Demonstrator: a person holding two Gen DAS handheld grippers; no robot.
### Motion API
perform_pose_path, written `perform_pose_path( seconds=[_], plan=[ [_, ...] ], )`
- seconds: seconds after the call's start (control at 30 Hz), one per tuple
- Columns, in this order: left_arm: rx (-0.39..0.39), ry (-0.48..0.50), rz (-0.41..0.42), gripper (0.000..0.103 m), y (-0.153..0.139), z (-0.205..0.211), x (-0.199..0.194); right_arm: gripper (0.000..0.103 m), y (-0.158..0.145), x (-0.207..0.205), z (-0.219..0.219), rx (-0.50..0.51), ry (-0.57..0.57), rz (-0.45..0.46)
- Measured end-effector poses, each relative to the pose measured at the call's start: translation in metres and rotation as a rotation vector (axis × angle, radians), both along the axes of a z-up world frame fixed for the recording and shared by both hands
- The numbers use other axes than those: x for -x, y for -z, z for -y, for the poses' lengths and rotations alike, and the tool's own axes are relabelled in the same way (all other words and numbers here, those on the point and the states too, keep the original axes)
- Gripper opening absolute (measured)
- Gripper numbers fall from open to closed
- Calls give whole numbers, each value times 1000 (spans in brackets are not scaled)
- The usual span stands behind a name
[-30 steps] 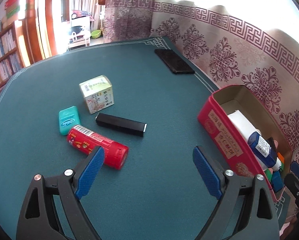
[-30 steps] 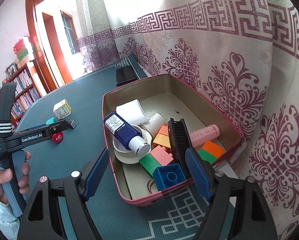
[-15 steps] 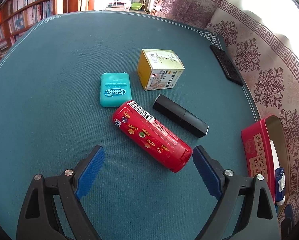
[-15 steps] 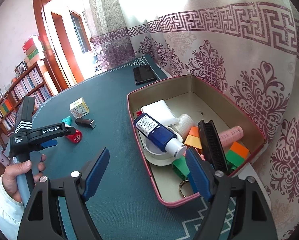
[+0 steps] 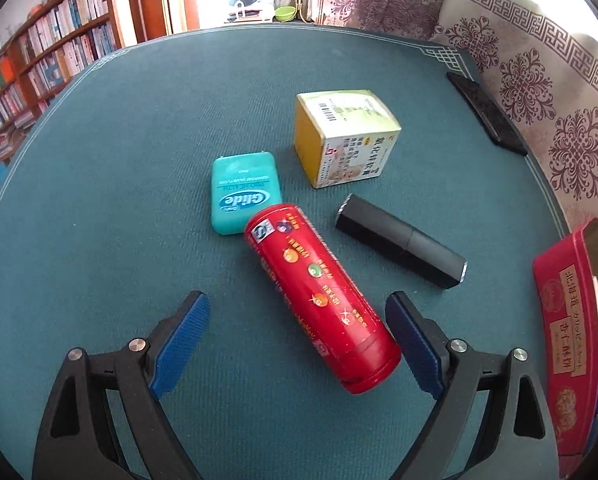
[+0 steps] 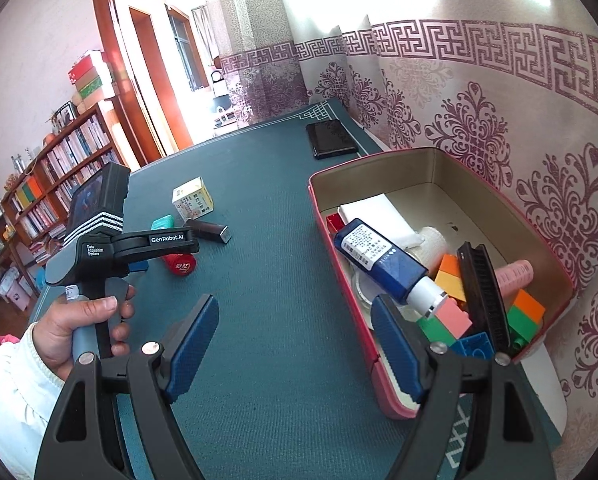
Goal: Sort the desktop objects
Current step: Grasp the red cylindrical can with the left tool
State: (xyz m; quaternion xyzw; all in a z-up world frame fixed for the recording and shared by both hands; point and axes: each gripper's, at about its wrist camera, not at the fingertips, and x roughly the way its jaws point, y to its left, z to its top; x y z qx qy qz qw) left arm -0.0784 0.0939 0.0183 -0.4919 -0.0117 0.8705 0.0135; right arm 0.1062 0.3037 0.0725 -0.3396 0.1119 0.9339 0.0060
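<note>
Red tube point(image 5: 319, 296) lies flat on the bench point(image 5: 99, 200), its near end sitting between the left tongs point(image 5: 298, 342), which are spread wide and touching nothing. Right tongs point(image 6: 295, 340) also wide apart, empty, beside the tin point(image 6: 379, 360).

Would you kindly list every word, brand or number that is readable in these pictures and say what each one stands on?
"Glide": teal floss case.
"GenRobot.AI": arm of the left hand-held gripper.
"Data Acquisition System": same left hand-held gripper body, small print.
Red tube: printed characters and barcode, too blurred to read.
Yellow box: Chinese print and barcode, too small to read.
Red tin: Chinese labels, not legible.
Blue bottle: white label, too small.
</note>
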Motion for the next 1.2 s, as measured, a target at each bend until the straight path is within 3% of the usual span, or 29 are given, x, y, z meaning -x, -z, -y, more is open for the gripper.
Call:
perform_pose_path(
  seconds=[0.1, 0.3, 0.37, 0.47, 0.5, 0.53, 0.6, 0.73, 1.2],
  plan=[
    [33, -15, -12, 92, 2, 13, -2, 82, 2, 2, 3, -2, -11, 10],
    [29, -6, -35, 91, 1, 33, -4, 82, 6, 6, 9, -1, -24, 24],
    [39, 16, -57, 85, 1, 33, -6, 82, 5, 8, 14, -9, -35, 26],
    [27, 54, -84, 57, -3, 33, -9, 82, 4, 11, 21, -27, -54, 28],
    [19, 59, -88, 41, -4, 35, -10, 82, 4, 12, 23, -33, -61, 30],
    [7, 62, -87, 39, -5, 39, -11, 82, 4, 14, 25, -38, -69, 33],
    [-27, 66, -89, 38, -6, 47, -14, 82, 4, 20, 29, -45, -88, 43],
    [-1, 68, -112, 38, -6, 56, -26, 82, 5, 36, 38, -66, -122, 67],
    [-42, 67, -138, 38, -1, 57, -22, 82, 20, 131, 85, -107, -267, 205]
  ],
)
